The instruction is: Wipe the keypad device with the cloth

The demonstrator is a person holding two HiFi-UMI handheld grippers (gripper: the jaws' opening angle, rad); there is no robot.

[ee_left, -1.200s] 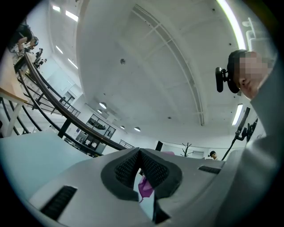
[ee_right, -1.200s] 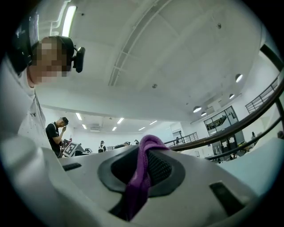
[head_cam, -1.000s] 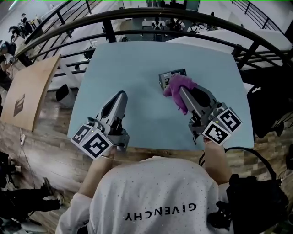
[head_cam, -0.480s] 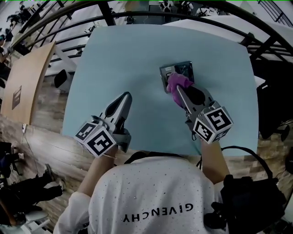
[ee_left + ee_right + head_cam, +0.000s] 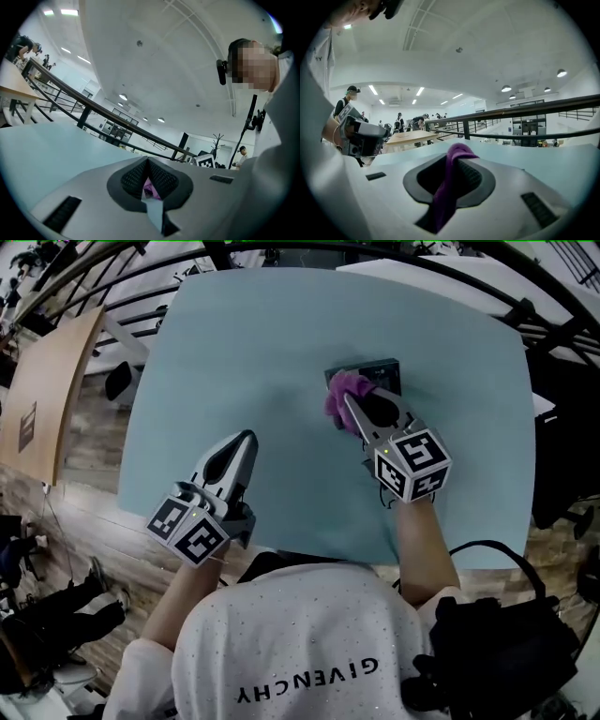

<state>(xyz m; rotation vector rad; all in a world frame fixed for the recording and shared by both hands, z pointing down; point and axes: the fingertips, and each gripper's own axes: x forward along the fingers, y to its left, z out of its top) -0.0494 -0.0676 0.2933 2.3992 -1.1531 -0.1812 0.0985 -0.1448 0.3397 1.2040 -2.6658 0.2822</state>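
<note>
At the left we see the left gripper [image 5: 247,439] over the near left part of the pale blue counter [image 5: 262,324], pointing away from the person. In the left gripper view its jaws meet at the tips with nothing gripped between them [image 5: 147,160]. We cannot tell whether it touches the counter.

Moving right, a stretch of bare counter separates it from the purple cloth [image 5: 341,396]. The right gripper [image 5: 350,401] has the cloth. In the right gripper view we see its jaws [image 5: 457,157] closed on a fold of the cloth [image 5: 449,187], which bulges out past their tips and runs back between them.

The bunched cloth sits on the near left corner of the keypad device [image 5: 382,371]. This dark, flat device lies on the counter right of its middle, just beyond the right gripper's tips, with its far right part uncovered.
</note>
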